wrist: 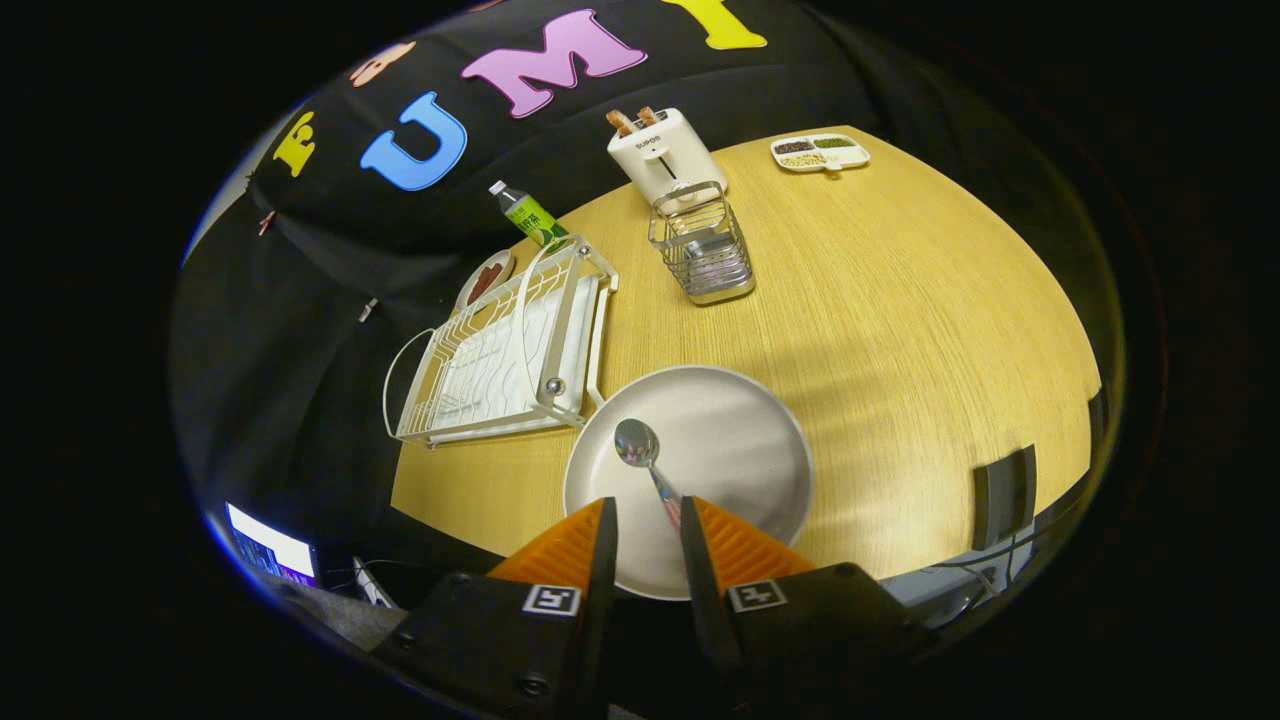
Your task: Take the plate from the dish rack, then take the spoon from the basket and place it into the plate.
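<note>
Just ahead of my tool (646,520), whose fingers stand apart, released, the spoon (642,452) lies in the plate (740,440) on the table (900,300); I judge the task essentially done.

A round light-wood table (900,300) stands against the black cloth wall (330,250) at twelve o'clock, evenly lit with a soft shadow band across its middle, a lit screen (268,550) glowing below at eight o'clock.
</note>
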The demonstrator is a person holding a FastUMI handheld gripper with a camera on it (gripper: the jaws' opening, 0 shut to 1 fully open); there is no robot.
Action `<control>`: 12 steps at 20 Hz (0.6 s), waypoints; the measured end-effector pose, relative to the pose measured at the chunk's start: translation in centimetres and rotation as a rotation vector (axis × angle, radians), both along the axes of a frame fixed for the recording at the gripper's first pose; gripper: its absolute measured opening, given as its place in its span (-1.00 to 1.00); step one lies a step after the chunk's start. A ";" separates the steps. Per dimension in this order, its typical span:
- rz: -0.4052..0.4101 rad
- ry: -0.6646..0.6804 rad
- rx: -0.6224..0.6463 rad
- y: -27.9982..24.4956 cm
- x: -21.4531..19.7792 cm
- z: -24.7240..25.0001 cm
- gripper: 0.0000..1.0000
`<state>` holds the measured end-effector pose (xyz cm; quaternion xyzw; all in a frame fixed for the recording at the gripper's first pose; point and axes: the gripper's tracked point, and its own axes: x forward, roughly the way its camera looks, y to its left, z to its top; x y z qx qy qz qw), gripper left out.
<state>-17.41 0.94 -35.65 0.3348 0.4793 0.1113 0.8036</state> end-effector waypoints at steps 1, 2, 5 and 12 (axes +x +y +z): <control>0.000 0.005 -0.004 -0.1 0.0 -0.1 0.09; -0.001 0.012 -0.008 -0.1 0.1 -0.3 0.11; 0.003 0.017 -0.045 -0.6 0.4 -0.5 0.45; 0.034 0.024 -0.103 -1.0 0.8 0.2 0.98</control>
